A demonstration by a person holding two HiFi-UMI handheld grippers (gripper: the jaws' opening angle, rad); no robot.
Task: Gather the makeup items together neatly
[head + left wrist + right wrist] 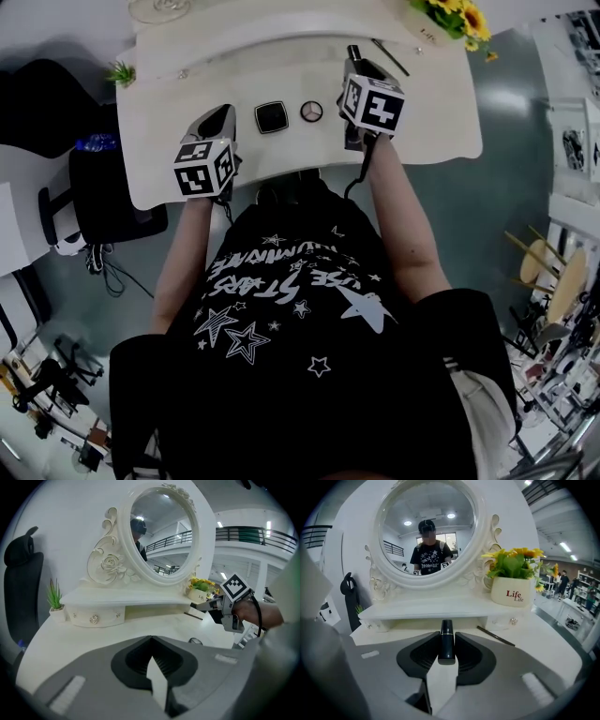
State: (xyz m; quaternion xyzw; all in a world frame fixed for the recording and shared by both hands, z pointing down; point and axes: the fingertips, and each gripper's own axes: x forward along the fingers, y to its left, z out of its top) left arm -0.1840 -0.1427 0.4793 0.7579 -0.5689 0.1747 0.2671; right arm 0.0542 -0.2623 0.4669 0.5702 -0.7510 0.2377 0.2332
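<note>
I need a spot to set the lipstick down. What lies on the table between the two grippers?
In the head view, a square black compact and a small round compact lie side by side between the left gripper and right gripper.

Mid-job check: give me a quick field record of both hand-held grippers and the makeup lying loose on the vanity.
Left hand-held gripper: shut, empty
Right hand-held gripper: shut on a dark lipstick tube
Loose on vanity top: square compact, round compact beside it, thin dark pencil further back right
Gathering: not yet done; items spread apart
</note>
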